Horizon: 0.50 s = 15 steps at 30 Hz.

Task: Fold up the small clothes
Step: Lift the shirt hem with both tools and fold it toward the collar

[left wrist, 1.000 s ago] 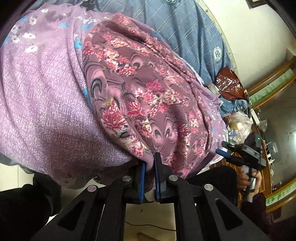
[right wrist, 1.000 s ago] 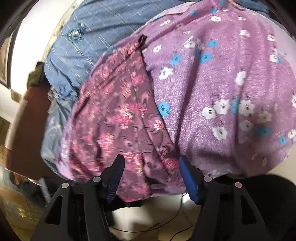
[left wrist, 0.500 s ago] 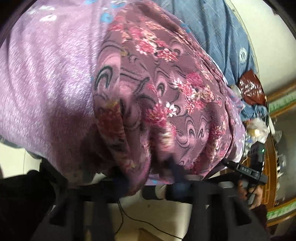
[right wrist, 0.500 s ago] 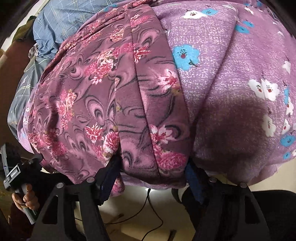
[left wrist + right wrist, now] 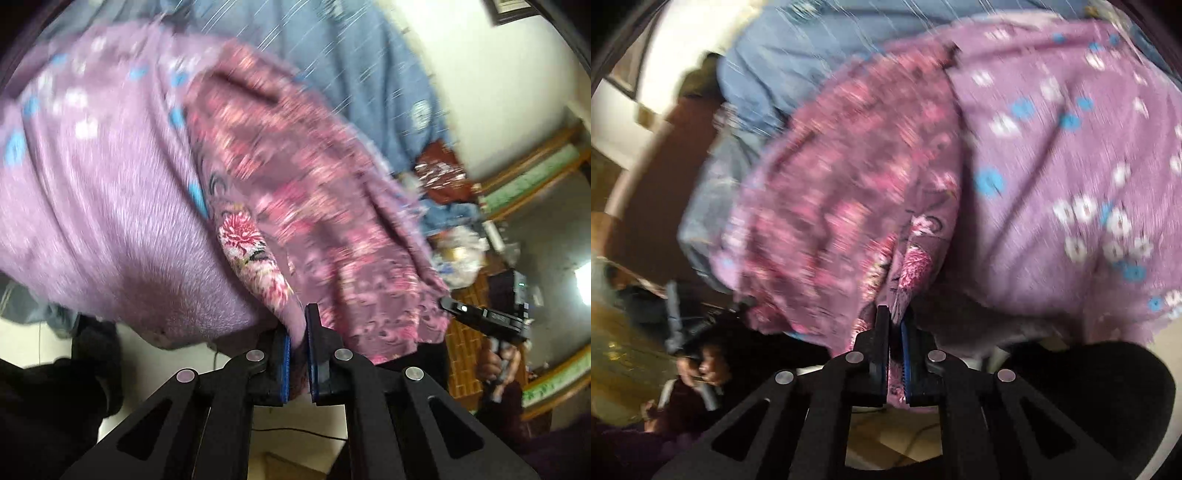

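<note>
Though blurred, both pinched tight: left gripper [image 5: 298,332] and right gripper [image 5: 894,332] apparently clamping the floral garment [image 5: 295,192] edge, over lilac flowered cloth [image 5: 1071,155].

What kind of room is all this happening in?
Probably a lived-in home, perhaps a bedroom. A blue checked spread lies under a lilac flowered cloth, a framed picture hangs on the pale wall, and bags clutter one side. Motion blur hides more.

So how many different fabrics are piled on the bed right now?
3: a maroon rose-print garment pinched in both claws, a lilac cloth with blue and white flowers beside it, a blue checked sheet behind. More may be hidden.
</note>
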Tool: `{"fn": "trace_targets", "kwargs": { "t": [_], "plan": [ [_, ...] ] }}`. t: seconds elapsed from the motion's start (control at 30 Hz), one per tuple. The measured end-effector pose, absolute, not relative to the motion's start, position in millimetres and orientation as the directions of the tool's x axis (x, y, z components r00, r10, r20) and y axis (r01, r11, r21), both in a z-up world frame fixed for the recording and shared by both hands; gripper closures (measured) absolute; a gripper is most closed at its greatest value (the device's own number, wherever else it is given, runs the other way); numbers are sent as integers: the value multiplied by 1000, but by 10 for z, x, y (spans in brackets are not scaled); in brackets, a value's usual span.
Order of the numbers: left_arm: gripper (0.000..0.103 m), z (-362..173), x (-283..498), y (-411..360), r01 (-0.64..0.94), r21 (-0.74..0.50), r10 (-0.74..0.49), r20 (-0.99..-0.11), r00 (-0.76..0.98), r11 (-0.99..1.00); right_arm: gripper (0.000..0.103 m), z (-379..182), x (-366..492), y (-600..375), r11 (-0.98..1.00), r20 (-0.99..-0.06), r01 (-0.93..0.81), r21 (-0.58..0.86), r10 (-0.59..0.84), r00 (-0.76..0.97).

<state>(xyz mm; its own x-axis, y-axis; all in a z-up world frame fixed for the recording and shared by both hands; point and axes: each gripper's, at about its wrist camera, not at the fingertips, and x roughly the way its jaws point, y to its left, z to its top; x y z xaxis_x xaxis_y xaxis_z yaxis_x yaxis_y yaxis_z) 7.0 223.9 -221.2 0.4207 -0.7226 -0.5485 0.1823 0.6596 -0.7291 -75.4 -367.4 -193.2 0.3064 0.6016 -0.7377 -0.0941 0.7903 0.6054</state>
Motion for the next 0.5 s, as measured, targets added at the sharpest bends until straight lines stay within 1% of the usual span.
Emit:
{"fn": "trace_targets", "kwargs": {
  "t": [0.03,0.1,0.17,0.2,0.23,0.3,0.4,0.43,0.47,0.5],
  "plan": [
    [99,-2093,48,2324,205,-742,-737,-514,438,638,98,-1858,-768,-3710,773,-715,-111,624,623,319],
    [100,-1892,23,2499,240,-764,-757,-441,482,598,98,-1675,-766,-3728,718,-640,-151,679,680,358],
    [100,-1798,48,2655,240,-777,-755,-406,515,582,98,-1622,-728,-3789,660,-566,-170,732,728,386],
    [100,-1759,97,2710,232,-779,-746,-398,533,582,98,-1639,-670,-3812,640,-549,-164,751,742,386],
    [100,-1762,103,2755,230,-771,-734,-403,546,594,98,-1678,-637,-3778,627,-542,-148,765,750,381],
    [100,-1803,173,2817,198,-749,-702,-446,555,632,98,-1720,-535,-3687,619,-539,-136,774,756,370],
    [98,-1981,215,2713,112,-718,-644,-528,554,686,98,-1729,-496,-3615,619,-537,-156,770,761,364],
    [96,-2011,219,2669,87,-705,-625,-556,548,704,98,-1712,-475,-3578,630,-547,-165,759,754,363],
    [85,-2056,233,2605,51,-687,-598,-591,541,725,98,-1707,-475,-3563,633,-551,-169,755,753,360],
    [63,-2168,211,2603,-8,-667,-563,-634,530,745,98,-1701,-452,-3566,627,-546,-167,761,757,358]
  ]
}}
